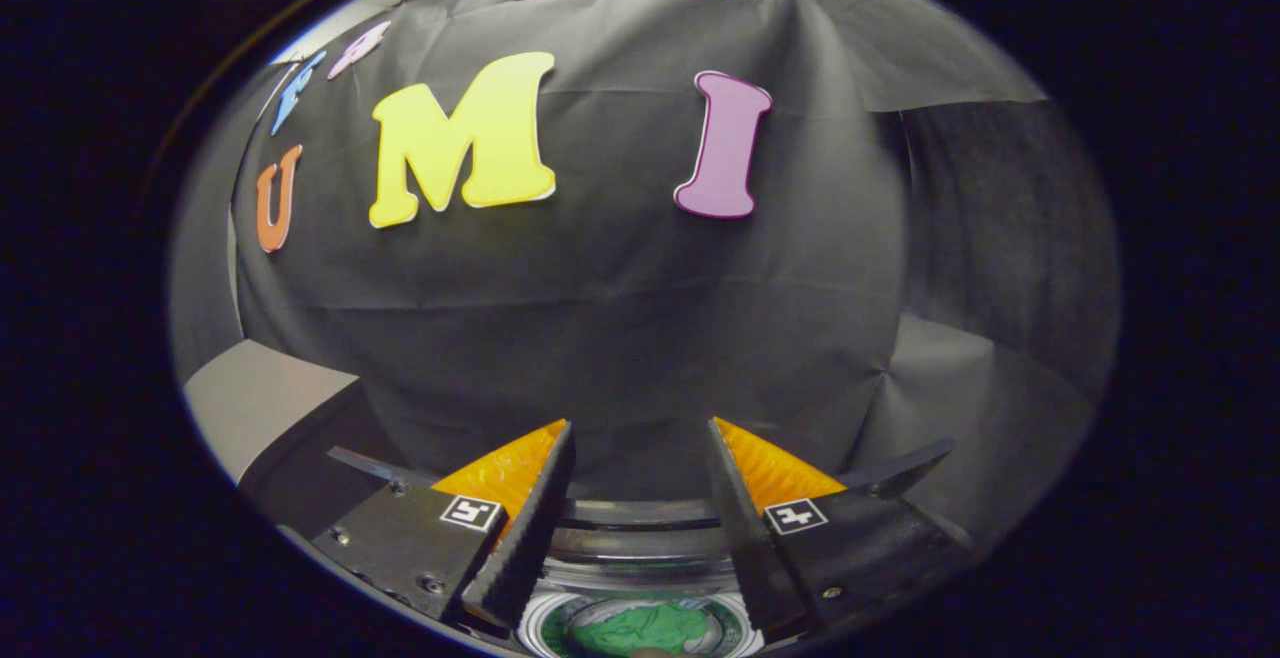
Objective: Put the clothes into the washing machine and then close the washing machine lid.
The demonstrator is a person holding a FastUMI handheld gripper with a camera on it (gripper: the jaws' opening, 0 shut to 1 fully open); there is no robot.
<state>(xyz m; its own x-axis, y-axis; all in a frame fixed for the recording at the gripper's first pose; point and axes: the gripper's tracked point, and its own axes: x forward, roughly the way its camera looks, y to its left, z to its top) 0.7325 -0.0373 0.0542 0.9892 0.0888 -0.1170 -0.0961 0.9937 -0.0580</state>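
Note:
My gripper [640, 428] is open, with a wide gap between the fingers and nothing held. It hovers above the washing machine [640, 538], whose round top opening lies below and between the fingers. A green piece of clothing [645, 628] lies crumpled down inside the drum. A clear curved rim, which may be the raised lid [640, 514], shows just beyond the opening between the fingers.
The black cloth wall [620, 318] of the booth stands close behind the machine. A grey flat surface [260, 408] lies off to the left of the fingers, with a dark edge beside it.

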